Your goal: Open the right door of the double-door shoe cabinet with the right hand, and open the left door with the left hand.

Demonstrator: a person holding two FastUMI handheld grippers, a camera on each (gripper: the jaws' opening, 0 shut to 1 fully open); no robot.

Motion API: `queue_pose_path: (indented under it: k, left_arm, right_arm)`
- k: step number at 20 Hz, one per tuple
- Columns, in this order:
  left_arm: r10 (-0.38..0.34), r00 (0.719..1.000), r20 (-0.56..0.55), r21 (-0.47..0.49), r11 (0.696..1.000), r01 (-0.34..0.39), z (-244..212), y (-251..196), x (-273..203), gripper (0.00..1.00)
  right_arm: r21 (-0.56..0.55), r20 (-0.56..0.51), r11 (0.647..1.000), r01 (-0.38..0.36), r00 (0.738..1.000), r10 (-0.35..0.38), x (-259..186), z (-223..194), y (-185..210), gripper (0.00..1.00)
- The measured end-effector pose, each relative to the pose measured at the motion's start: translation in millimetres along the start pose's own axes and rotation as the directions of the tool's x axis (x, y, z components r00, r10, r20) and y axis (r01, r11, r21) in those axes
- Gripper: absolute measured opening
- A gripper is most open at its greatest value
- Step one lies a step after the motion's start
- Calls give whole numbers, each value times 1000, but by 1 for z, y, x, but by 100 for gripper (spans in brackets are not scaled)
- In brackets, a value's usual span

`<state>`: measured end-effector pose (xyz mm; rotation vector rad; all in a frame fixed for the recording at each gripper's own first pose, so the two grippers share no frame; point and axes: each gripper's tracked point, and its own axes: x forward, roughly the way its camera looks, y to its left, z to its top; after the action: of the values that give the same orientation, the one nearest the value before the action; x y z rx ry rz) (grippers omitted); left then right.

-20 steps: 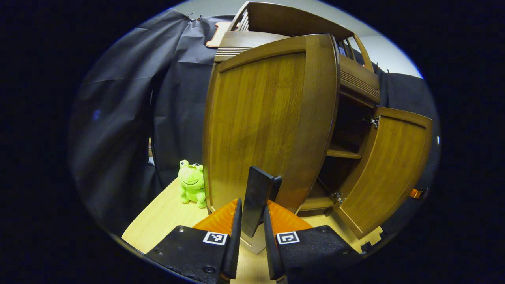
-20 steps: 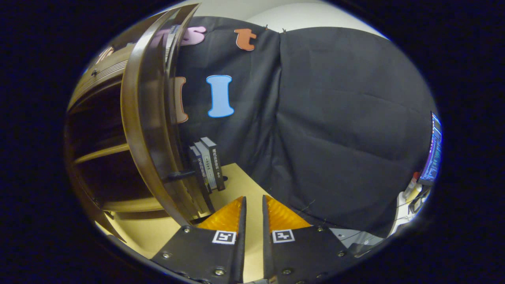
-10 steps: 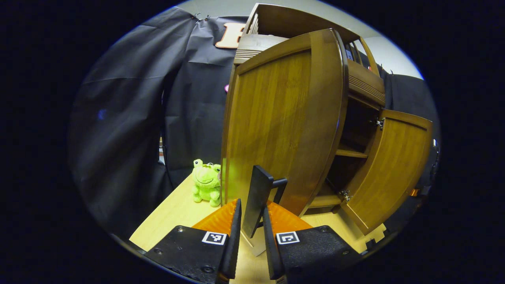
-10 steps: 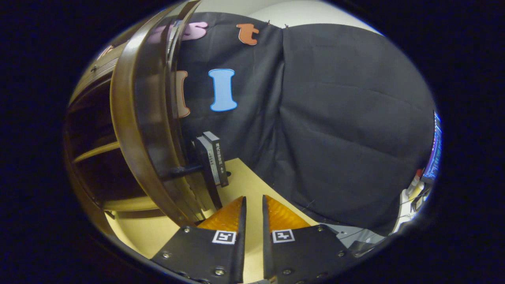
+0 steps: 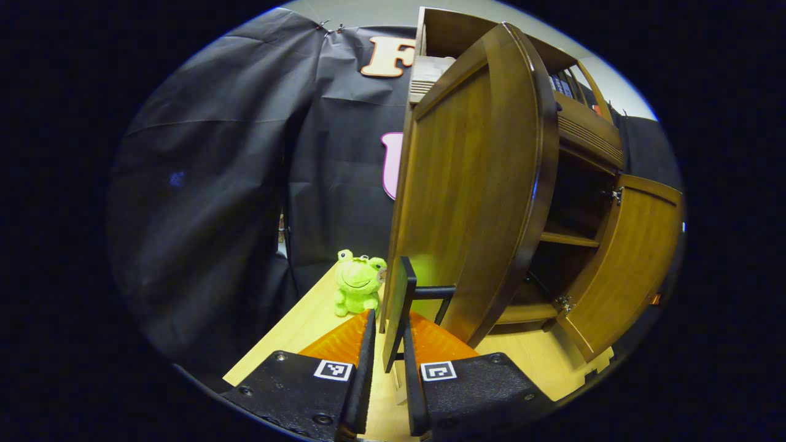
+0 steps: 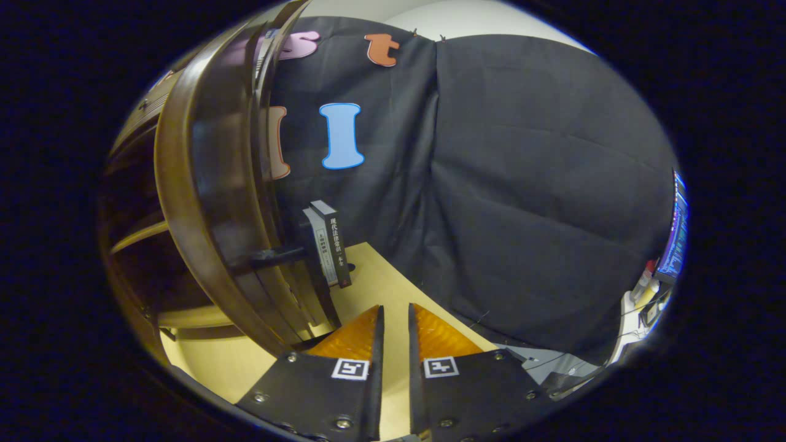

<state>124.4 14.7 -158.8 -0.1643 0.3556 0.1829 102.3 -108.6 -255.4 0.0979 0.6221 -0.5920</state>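
Swing on the brown wooden left door (image 5: 473, 184) has widened over the last second; my left gripper (image 5: 385, 362) stays clenched on its flat black handle (image 5: 398, 310). Right door (image 5: 620, 270) stands open, right gripper (image 6: 393, 356) nearly closed, empty.

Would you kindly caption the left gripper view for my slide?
Left gripper clamps the left door's black handle; right door open.

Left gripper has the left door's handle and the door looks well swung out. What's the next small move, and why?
Probably open the left gripper and draw it back. Its fingers clamp the black handle, the left door stands swung well out, showing the shelves, and the right door is open too. The right gripper is shut on nothing, off its door's handle.
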Motion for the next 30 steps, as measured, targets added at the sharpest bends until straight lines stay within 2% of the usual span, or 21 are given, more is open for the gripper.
queue_pose_path:
  k: [6,9,18,22,30]
  left_arm:
    - [3,1000,-2,20,1000,-3,0,6,-1,27]
    - [6,1000,8,-6,1000,-6,1,4,0,27]
    - [124,992,28,-71,990,-122,6,17,-4,27]
    - [112,993,39,-147,983,-105,9,5,-2,27]
    - [123,990,62,-119,986,-115,14,10,-4,27]
  right_arm:
    - [15,3,1000,14,1000,-14,4,5,-2,18]
    - [13,12,1000,19,1000,-20,8,8,-2,18]
    - [8,5,1000,22,1000,-22,12,7,-1,18]
    - [7,6,1000,16,1000,-16,12,7,0,18]
    - [-29,26,1000,11,1000,-10,1,8,-4,18]
